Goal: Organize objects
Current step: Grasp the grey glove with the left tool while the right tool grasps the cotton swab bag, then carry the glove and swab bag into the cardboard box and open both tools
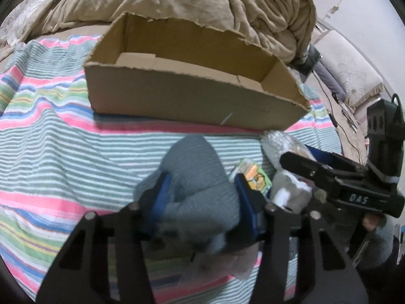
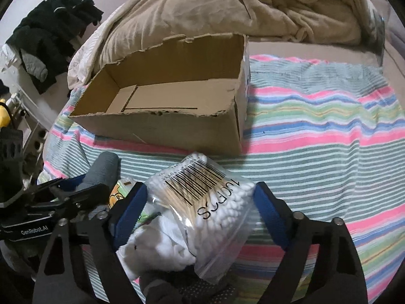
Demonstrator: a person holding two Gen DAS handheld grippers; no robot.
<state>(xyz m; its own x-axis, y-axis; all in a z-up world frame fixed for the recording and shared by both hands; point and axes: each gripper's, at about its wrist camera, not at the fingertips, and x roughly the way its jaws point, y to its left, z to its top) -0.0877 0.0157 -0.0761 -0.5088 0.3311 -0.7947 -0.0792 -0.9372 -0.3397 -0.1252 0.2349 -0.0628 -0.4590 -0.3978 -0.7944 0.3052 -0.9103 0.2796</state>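
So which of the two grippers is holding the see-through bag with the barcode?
The right gripper: it holds the clear bag of cotton swabs with a barcode label. The left gripper grips a grey rolled sock instead, opaque fabric without any label.

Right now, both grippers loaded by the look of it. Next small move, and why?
Probably carry the left gripper forward and lift it over the near wall of the cardboard box. Its pads look closed on the grey sock, and the box, straight ahead, looks empty. The right gripper brackets the cotton swab bag; contact is unclear, so it can wait.
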